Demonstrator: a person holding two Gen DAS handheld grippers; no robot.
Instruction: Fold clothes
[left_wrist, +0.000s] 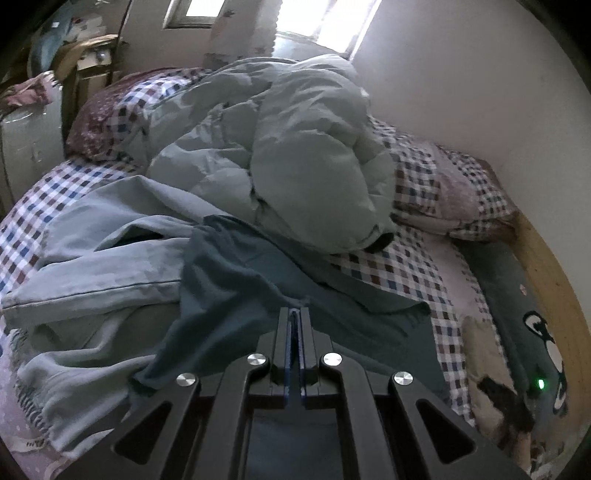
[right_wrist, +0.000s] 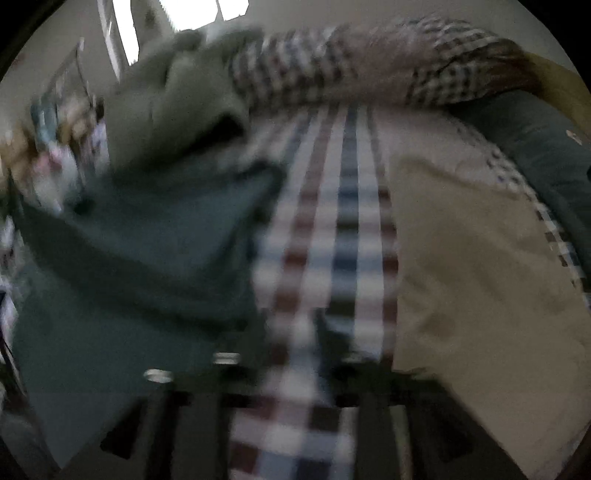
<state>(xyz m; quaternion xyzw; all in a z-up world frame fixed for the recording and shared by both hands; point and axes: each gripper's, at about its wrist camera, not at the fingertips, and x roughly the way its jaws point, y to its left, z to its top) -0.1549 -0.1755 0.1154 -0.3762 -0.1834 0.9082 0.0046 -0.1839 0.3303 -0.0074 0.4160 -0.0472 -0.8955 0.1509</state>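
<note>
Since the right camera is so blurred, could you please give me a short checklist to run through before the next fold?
1. Left gripper shut on the dark teal garment: ok.
2. Right gripper state: cannot tell, blurred.
3. Right camera steady: not ok.
4. Garment flat: not ok, bunched over the pale blue clothing.
5. Free checked sheet ahead of right gripper: ok.

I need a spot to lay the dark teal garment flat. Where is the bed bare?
Bare checked sheet lies between the dark teal garment, the puffy quilt and the penguin cushion. The left side is crowded: the light blue garment covers it.
</note>
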